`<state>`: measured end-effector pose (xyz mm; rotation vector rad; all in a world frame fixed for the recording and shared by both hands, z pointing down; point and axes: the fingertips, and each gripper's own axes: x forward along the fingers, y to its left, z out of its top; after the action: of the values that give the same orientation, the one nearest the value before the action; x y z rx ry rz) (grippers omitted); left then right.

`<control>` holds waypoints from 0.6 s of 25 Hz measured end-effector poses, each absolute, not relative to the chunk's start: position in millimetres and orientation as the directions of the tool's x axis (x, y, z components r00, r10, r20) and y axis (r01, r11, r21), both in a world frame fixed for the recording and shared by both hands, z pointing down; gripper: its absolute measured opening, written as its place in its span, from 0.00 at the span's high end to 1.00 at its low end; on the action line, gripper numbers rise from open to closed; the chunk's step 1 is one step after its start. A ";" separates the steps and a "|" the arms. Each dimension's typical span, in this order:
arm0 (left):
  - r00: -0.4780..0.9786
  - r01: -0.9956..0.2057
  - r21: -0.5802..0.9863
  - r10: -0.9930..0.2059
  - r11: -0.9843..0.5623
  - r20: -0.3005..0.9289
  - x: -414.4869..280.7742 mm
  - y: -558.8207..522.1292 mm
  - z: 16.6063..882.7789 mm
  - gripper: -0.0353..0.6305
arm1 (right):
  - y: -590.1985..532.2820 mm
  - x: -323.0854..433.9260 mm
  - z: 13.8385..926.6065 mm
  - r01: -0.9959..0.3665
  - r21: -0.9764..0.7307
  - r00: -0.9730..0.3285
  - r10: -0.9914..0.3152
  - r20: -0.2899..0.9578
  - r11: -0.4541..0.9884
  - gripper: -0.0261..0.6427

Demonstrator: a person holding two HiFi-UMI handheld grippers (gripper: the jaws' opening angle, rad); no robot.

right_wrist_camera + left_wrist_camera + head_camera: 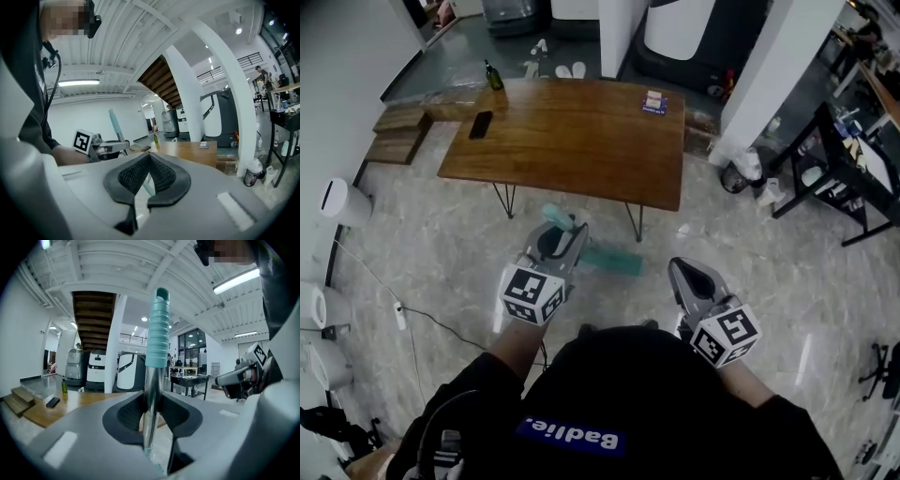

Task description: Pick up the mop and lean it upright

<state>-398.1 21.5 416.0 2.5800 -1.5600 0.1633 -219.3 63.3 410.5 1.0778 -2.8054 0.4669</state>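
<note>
Teal ribbed plastic sleeved the top of the mop [158, 324]. Its metal shaft [151, 380] stood nearly vertical between the jaws of the left gripper [151, 401]. Both pads were pressed against the shaft, pinching it just below the teal sleeve.

In the head view, the mop head [612, 262] sat low in front of the person, just short of the wooden table [581, 141]. Contact between the mop head and the floor [441, 244] could not be confirmed.

The right gripper [149, 157] held nothing. Its pads were pressed together at the tips, and it stood apart from the mop on the right.

Assessment: pick-up was complete and the handle was near upright, but the mop had not yet been leaned. The next move called for:
- carrying the mop to a firm support, such as the table edge;
- planting the mop head on the floor;
- resting the handle against the support before the left pads released.
</note>
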 end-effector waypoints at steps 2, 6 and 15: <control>0.472 -0.881 0.048 -0.873 -0.470 0.124 -394.6 28.3 397.4 0.76 | 65.8 -222.8 409.7 -0.661 -0.250 -0.750 -0.631 0.197 0.707 0.95; 0.493 -0.870 0.054 -0.865 -0.491 0.087 -386.1 39.0 376.4 0.77 | 71.3 -227.1 410.2 -0.651 -0.256 -0.759 -0.621 0.196 0.715 0.95; 0.556 -0.830 0.100 -0.827 -0.549 0.080 -363.0 59.7 381.8 0.77 | 79.5 -225.9 414.1 -0.655 -0.262 -0.756 -0.623 0.201 0.709 0.95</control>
<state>-363.0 59.7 381.8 2.6586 -1.4228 0.0349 -225.9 79.5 414.1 1.0546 -2.8130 0.4884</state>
